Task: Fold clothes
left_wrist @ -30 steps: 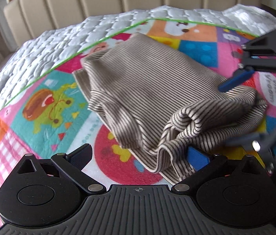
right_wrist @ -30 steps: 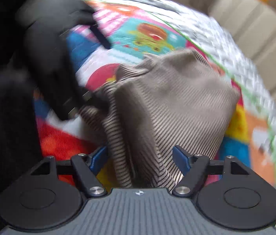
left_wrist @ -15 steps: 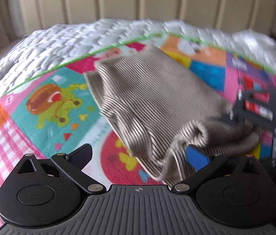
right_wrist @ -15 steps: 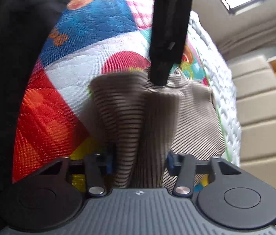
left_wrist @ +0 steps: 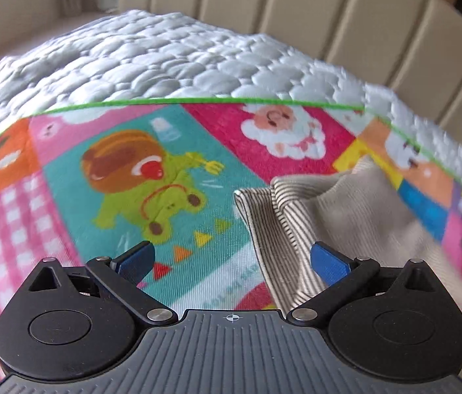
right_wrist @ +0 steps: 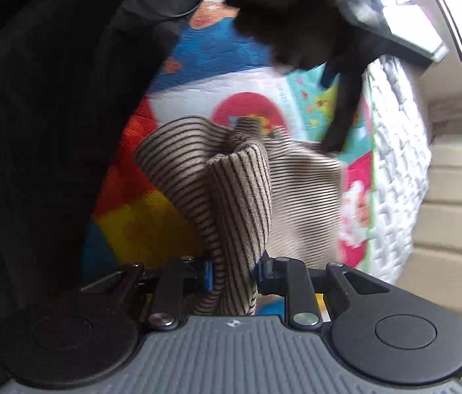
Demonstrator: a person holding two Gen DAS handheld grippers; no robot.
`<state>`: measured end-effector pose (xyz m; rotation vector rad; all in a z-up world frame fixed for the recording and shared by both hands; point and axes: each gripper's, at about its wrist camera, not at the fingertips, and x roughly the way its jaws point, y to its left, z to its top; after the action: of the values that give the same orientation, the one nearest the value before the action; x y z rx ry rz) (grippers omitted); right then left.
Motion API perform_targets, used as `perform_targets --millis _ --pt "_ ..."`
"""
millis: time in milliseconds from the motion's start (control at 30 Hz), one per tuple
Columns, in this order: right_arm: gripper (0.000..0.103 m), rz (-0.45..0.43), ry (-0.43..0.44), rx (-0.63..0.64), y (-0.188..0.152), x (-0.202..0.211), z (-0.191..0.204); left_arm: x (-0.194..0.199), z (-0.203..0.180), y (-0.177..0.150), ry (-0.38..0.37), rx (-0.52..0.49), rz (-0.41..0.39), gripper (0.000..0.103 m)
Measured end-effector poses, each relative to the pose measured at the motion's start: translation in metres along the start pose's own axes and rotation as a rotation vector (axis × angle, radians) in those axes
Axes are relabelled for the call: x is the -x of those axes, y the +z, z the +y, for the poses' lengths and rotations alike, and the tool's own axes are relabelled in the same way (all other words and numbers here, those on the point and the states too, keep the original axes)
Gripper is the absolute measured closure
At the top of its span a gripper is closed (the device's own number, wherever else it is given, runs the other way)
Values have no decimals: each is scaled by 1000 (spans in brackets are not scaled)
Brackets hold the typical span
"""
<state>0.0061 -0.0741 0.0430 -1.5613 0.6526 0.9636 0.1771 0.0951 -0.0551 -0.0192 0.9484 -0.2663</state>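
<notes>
A beige garment with thin dark stripes lies on the colourful play mat, low and to the right in the left wrist view. My left gripper is open; the garment's left edge reaches in beside its right pad, and nothing is clamped. In the right wrist view my right gripper is shut on a bunched fold of the striped garment, which rises in a roll in front of it. The left gripper shows blurred above, one finger touching the cloth's far edge.
A white quilted cover lies under the mat, with a beige padded headboard behind it. A person's dark clothing fills the left of the right wrist view. A bright window is at upper right.
My left gripper has swung left, so the garment now sits at its right side. My right gripper has narrowed from open around the cloth to shut on a bunched fold.
</notes>
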Motion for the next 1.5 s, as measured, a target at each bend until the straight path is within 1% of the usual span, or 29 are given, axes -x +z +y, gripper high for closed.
perform_targets --millis 100,233,267,333,367,467,533,567,600,633,700,733,767,833,867,900,933,967,1000,1033,1067,1100,1133,1200,1267,1333,1400,1433,1500 --pt "79 -14 5 77 6 -13 -36 -16 6 -6 13 -30 56 1" --pt "74 -29 -5 112 22 -63 -77 11 49 6 -26 97 -33 1" --pt "71 -32 -7 110 25 -78 -86 20 59 8 -64 135 -62 1" --pt "65 -24 -1 79 28 -108 -101 32 73 6 -142 197 -93 1" --pt "61 -20 1 63 28 -122 -108 36 75 5 -182 203 -101 1" --pt "59 -27 -18 22 24 -147 -112 41 65 2 -302 145 -102 0" --pt "48 -44 -47 -30 21 -151 -116 39 45 1 -350 64 -91 0" --pt "41 -52 -61 -68 17 -150 -117 36 31 0 -359 13 -81 0" --pt "38 -60 -72 -113 13 -147 -118 33 17 -3 -348 -40 -71 0" --pt "38 -66 -85 -159 8 -144 -119 28 2 -7 -317 -95 -61 0" --pt "36 -73 -125 -251 -4 -138 -119 17 -17 -13 -238 -172 -45 0" --pt "35 -75 -147 -309 -8 -134 -119 12 -22 -14 -195 -194 -42 0" --pt "34 -79 -169 -370 -12 -131 -119 9 -24 -15 -166 -199 -45 0" --pt "32 -97 -213 -528 -25 -122 -113 7 -14 -12 -144 -138 -52 0" --pt "28 -119 -245 -642 -33 -113 -113 6 -8 -10 -138 -96 -53 0" --pt "23 -144 -277 -760 -42 -105 -114 6 -4 -10 -136 -76 -55 0" --pt "21 -183 -313 -899 -51 -96 -113 6 -1 -9 -134 -56 -56 2" --pt "14 -222 -348 -1035 -59 -86 -111 6 3 -8 -132 -36 -58 4" --pt "5 -261 -374 -1153 -66 -80 -108 5 3 -6 -149 -19 -47 15" --pt "1 -310 -378 -1246 -73 -84 -108 4 4 -5 -167 -2 -36 28" --pt "0 -355 -376 -1332 -80 -86 -107 4 1 -5 -167 1 -35 33" --pt "0 -382 -351 -1383 -87 -87 -103 5 -2 -4 -166 3 -34 35" --pt "0 -383 -317 -1411 -92 -96 -103 6 -5 -4 -165 5 -33 35" --pt "0 -344 -287 -1432 -101 -110 -101 7 -11 -4 -163 9 -31 35" --pt "0 -329 -280 -1483 -112 -123 -102 8 -18 -4 -161 13 -29 38" --pt "0 -325 -262 -1526 -122 -129 -99 10 -24 -4 -160 18 -27 53" --pt "0 -309 -275 -1513 -124 -136 -100 3 -27 4 -144 7 -42 54" --pt "0 -297 -298 -1497 -124 -142 -102 -2 -27 8 -140 6 -46 54" --pt "0 -272 -306 -1501 -127 -157 -104 -13 -26 15 -131 3 -56 54"
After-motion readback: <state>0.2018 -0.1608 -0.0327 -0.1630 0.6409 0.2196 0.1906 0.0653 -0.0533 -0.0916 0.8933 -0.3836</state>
